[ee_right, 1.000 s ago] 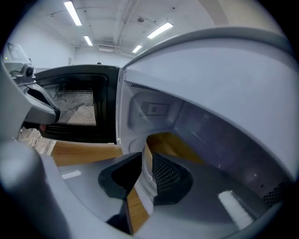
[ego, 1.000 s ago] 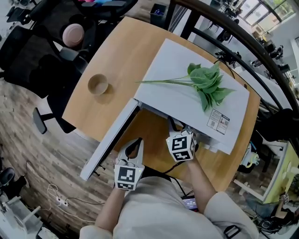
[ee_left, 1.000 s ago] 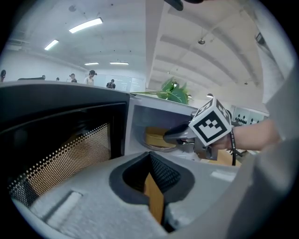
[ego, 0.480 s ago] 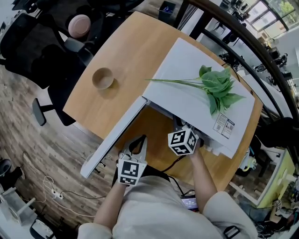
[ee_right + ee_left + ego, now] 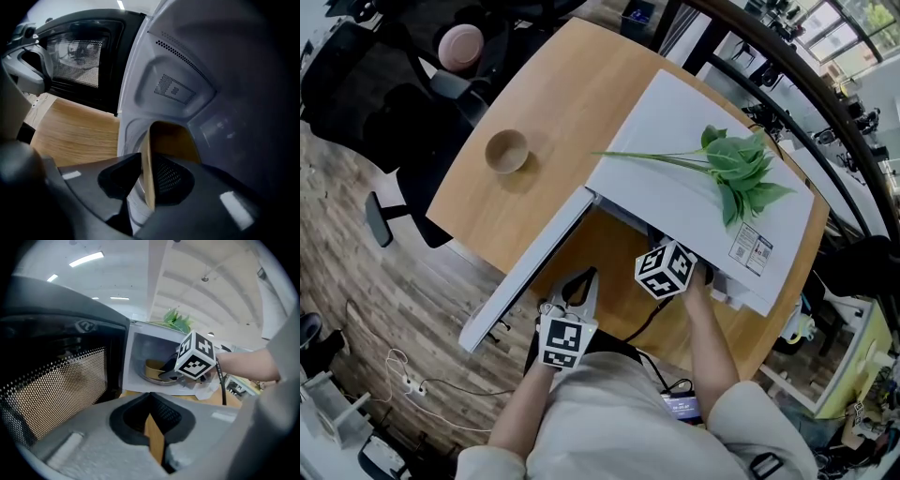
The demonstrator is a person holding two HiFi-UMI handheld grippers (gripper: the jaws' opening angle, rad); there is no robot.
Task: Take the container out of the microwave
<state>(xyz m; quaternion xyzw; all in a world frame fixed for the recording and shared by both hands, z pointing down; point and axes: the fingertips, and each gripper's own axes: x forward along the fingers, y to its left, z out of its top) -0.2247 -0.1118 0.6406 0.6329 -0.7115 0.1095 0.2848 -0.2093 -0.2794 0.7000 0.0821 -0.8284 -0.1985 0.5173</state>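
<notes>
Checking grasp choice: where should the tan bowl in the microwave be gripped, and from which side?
Grip the near rim wall, reaching in level through the microwave's open front. The tan bowl is open-topped and thin-walled, so one jaw goes inside, one outside; the right gripper has its jaws shut across that wall.

The head view looks steeply down from well above onto the white microwave (image 5: 694, 187), its open door (image 5: 525, 272) and the wooden table (image 5: 553, 112). The left gripper view sits low, a little out from the microwave's front, and faces into the cavity (image 5: 152, 350), with the door's mesh window (image 5: 56, 385) close at its left. The right gripper view is inside the cavity's mouth, tight against the tan container (image 5: 171, 140), facing the cavity wall and, at its left, back out to the door. All three share the door; both gripper views share the cavity
</notes>
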